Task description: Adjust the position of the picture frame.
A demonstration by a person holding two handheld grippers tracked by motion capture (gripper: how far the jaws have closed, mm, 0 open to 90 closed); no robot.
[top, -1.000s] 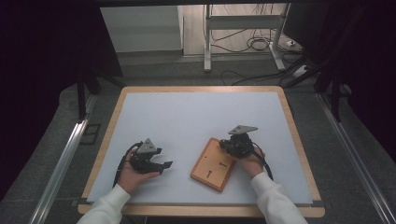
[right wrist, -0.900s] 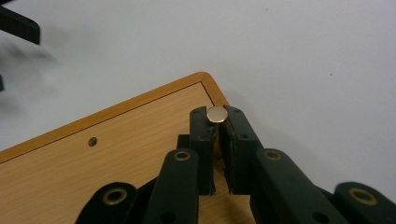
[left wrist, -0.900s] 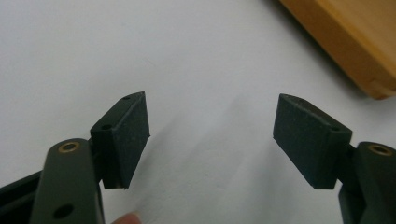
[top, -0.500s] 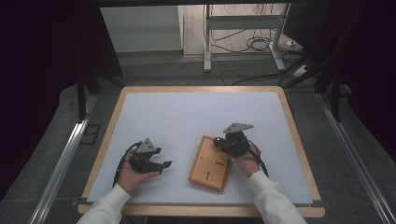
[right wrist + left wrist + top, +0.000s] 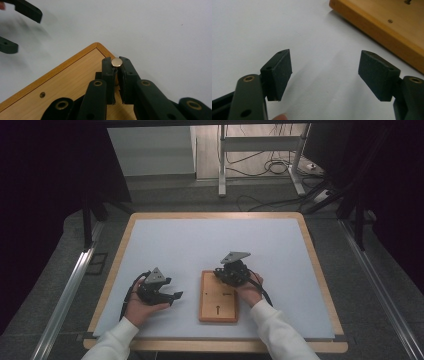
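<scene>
1. The wooden board (image 5: 219, 296) is a flat rectangle of light, fine-grained wood with a darker orange rim and rounded corners. It lies on the desk (image 5: 200, 245) near its front edge, between the two hands.
2. Small round holes dot the board's face, and a thin dark pin stands near its middle in the high view.
3. The right gripper (image 5: 117, 65) has its matte black fingers (image 5: 108, 72) closed on a small metal peg (image 5: 116, 62) with a round, flat, shiny head, at the board's far corner.
4. The left gripper (image 5: 325, 73) rests low over the desk just left of the board. Its fingers (image 5: 279, 72) stand wide apart with nothing between them; their pads are blocky, dull and faintly grainy.
5. The desk top is a smooth, pale matte sheet framed by a light wooden border.
</scene>
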